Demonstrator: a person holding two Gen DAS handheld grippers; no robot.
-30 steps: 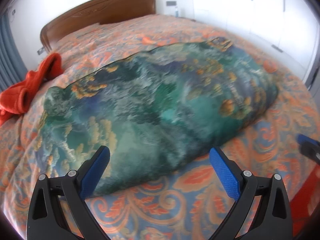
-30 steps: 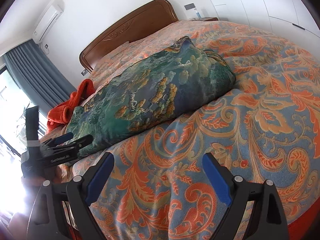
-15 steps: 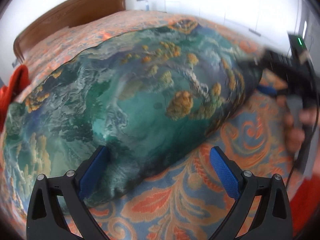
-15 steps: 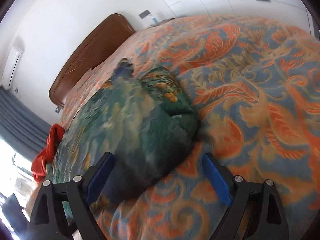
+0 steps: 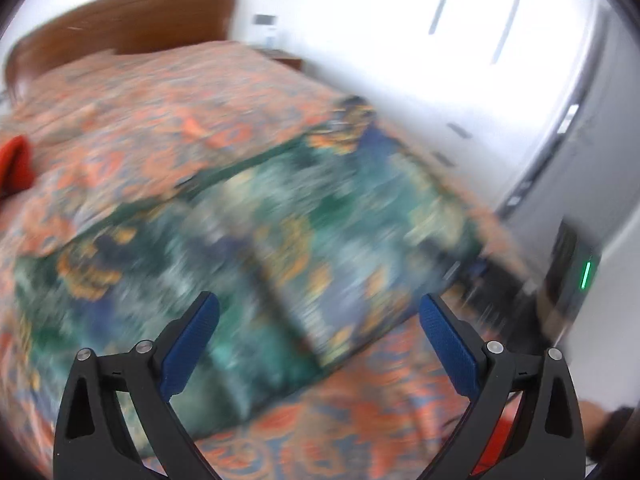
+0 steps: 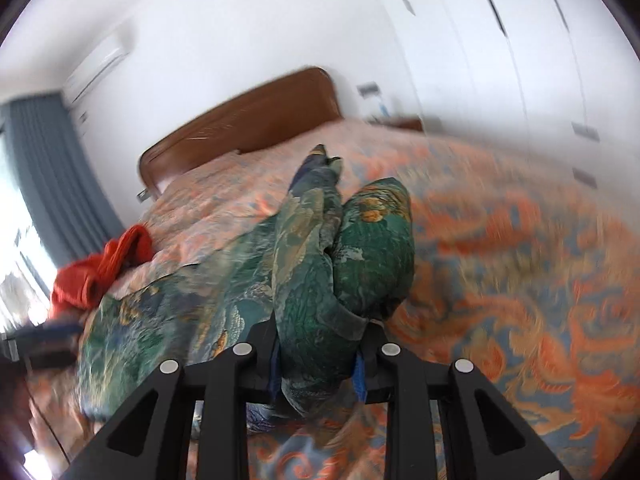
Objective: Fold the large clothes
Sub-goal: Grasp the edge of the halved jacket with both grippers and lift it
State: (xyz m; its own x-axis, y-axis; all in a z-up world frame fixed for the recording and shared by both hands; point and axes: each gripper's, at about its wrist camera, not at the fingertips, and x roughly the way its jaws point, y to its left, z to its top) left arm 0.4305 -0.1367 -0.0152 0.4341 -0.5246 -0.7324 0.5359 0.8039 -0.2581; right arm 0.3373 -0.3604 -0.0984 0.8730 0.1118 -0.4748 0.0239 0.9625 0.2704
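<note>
A large green and blue patterned garment (image 5: pixel 248 248) lies spread across the bed. My left gripper (image 5: pixel 320 344) is open and empty, hovering over the garment's near edge; this view is blurred. My right gripper (image 6: pixel 316 360) is shut on the garment's right end (image 6: pixel 340 264), which bunches up in folds between the fingers and lifts off the bed. The right gripper's body shows blurred at the right of the left wrist view (image 5: pixel 568 280).
The bed has an orange and blue floral cover (image 6: pixel 520 280) and a brown wooden headboard (image 6: pixel 256 120). A red cloth (image 6: pixel 100 268) lies at the left side of the bed. White wardrobe doors (image 6: pixel 520 60) stand to the right, blue curtains (image 6: pixel 44 168) to the left.
My right gripper has closed on the garment's right end and raised it. My left gripper has shifted over the garment and stays open.
</note>
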